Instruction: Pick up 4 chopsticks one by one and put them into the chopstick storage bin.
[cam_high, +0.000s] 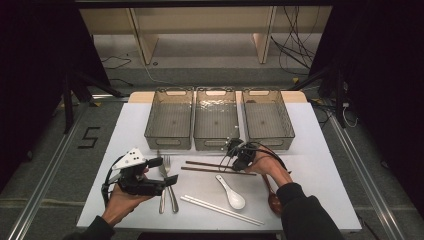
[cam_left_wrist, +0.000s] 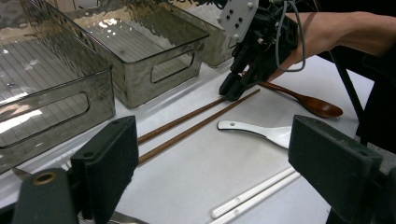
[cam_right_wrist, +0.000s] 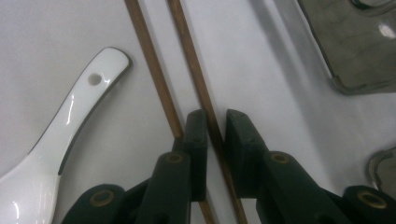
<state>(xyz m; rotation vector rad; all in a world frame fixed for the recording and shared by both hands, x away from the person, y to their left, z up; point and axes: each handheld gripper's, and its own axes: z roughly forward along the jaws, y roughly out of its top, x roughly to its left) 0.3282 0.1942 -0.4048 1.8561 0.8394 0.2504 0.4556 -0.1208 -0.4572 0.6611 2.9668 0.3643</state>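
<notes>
Two brown chopsticks (cam_high: 216, 167) lie side by side on the white table, in front of the middle bin. My right gripper (cam_high: 234, 163) points down at their right end. In the right gripper view its jaws (cam_right_wrist: 215, 116) stand narrowly open astride the chopstick nearer the bins (cam_right_wrist: 187, 56), which rests on the table; the other chopstick (cam_right_wrist: 149, 60) passes just left of the jaws. My left gripper (cam_high: 164, 171) is held low at the front left, open wide and empty (cam_left_wrist: 212, 140), facing the right gripper (cam_left_wrist: 231, 92).
Three empty grey see-through bins (cam_high: 168, 142) (cam_high: 215, 144) (cam_high: 268, 141) line the back. A white spoon (cam_high: 232, 195), a brown wooden spoon (cam_high: 271, 197) and white chopsticks (cam_high: 220, 209) lie at the front. A fork (cam_high: 168, 164) and a knife lie under the left gripper.
</notes>
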